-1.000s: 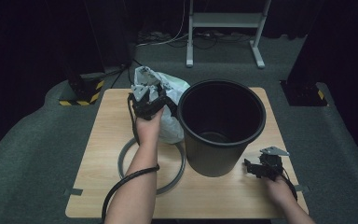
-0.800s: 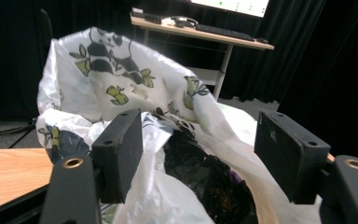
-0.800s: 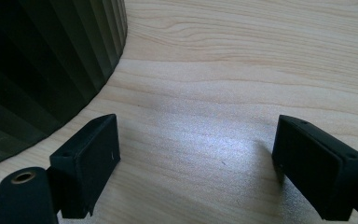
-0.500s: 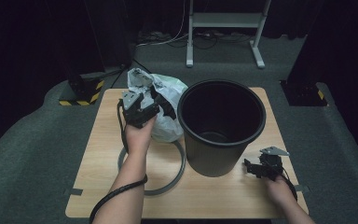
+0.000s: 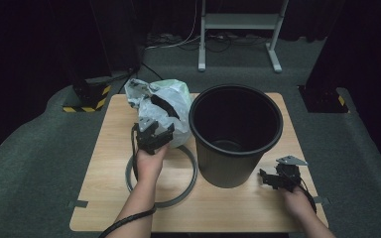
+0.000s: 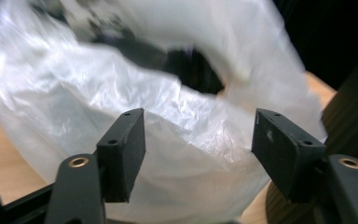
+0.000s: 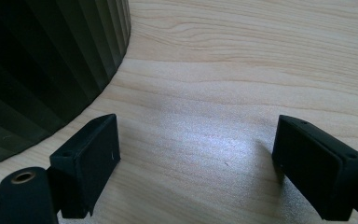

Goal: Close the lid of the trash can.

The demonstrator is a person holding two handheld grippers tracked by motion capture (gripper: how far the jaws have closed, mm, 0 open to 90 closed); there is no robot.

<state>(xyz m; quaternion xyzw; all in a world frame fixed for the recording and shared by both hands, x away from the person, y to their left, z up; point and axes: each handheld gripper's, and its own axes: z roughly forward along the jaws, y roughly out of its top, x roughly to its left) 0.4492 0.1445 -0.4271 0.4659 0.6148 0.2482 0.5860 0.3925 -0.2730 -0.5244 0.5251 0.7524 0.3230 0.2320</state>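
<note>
Bag (image 5: 164, 106), thin translucent plastic, crumpled into a loose bundle, sits on the table (image 5: 104, 148) just left of the black bin (image 5: 235, 134), touching or nearly touching its wall. Work in hand appears to be lining the bin with this bag.

Status: bag is not yet in the bin; bin interior looks bare. A grey ring (image 5: 161, 173) lies flat on the table in front of the bag, not on the bin rim.

Left tool (image 5: 153, 136): jaws spread wide, right up against the near side of the bag, plastic between them but not pinched (left gripper view). No grasp yet.

Right tool (image 5: 278, 178): jaws wide, holding nothing, low over bare table beside the bin's base.

Remaining, by judgement: grasp bag, open it, seat it in bin, fit ring.
</note>
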